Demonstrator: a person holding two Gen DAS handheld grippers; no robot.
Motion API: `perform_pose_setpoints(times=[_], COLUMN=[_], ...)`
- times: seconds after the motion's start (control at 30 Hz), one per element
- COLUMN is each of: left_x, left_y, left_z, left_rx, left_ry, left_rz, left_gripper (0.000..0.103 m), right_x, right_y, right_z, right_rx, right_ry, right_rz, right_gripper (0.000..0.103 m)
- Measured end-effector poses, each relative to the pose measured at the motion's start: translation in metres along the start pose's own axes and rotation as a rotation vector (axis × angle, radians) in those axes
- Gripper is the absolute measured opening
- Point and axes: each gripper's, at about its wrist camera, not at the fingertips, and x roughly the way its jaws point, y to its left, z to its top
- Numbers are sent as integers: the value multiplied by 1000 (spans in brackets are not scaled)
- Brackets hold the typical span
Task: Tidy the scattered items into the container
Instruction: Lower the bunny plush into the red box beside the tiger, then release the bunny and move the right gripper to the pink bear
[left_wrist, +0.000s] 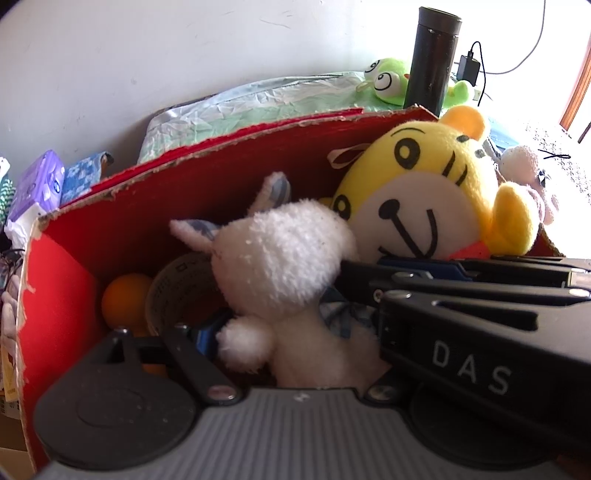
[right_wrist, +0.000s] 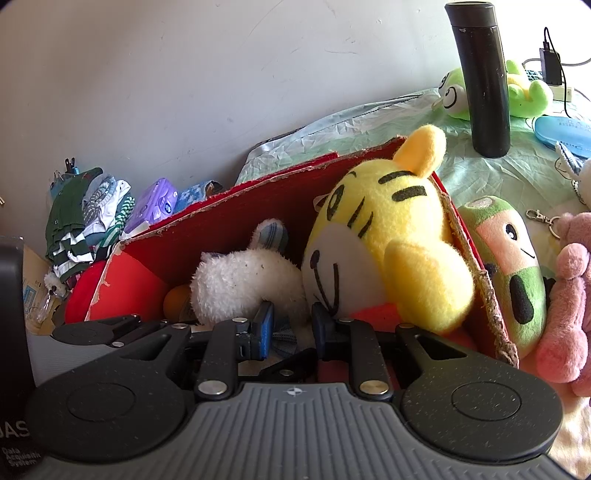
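Observation:
A red cardboard box (left_wrist: 221, 177) (right_wrist: 229, 229) holds a yellow tiger plush (left_wrist: 436, 195) (right_wrist: 388, 236), a white rabbit plush (left_wrist: 284, 258) (right_wrist: 240, 280), an orange ball (left_wrist: 125, 295) (right_wrist: 177, 301) and a tape roll (left_wrist: 177, 291). My left gripper (left_wrist: 295, 332) is over the box with the white rabbit between its fingers; the right finger is hidden by the other tool. My right gripper (right_wrist: 291, 328) is open at the box's near edge, its fingers (right_wrist: 264, 325) just in front of the rabbit and the tiger, holding nothing.
Outside the box on the right lie a green-pink plush (right_wrist: 513, 269) and a pink plush (right_wrist: 565, 295). A black flask (right_wrist: 484, 77) and a green frog plush (right_wrist: 524, 92) stand behind. Folded clothes (right_wrist: 88, 221) and tissue packs (right_wrist: 155, 203) lie left by the wall.

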Motion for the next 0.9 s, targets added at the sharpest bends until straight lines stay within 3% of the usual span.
perform_pose_setpoints(times=[0.9], left_x=[-3], left_y=[-6], left_z=[-1], left_rx=[37], left_ry=[-27], left_rz=[42], left_gripper=[89], right_x=[-2], right_y=[-2], right_z=[-1], right_rx=[1], right_ry=[-4], right_rz=[2], right_gripper=[21])
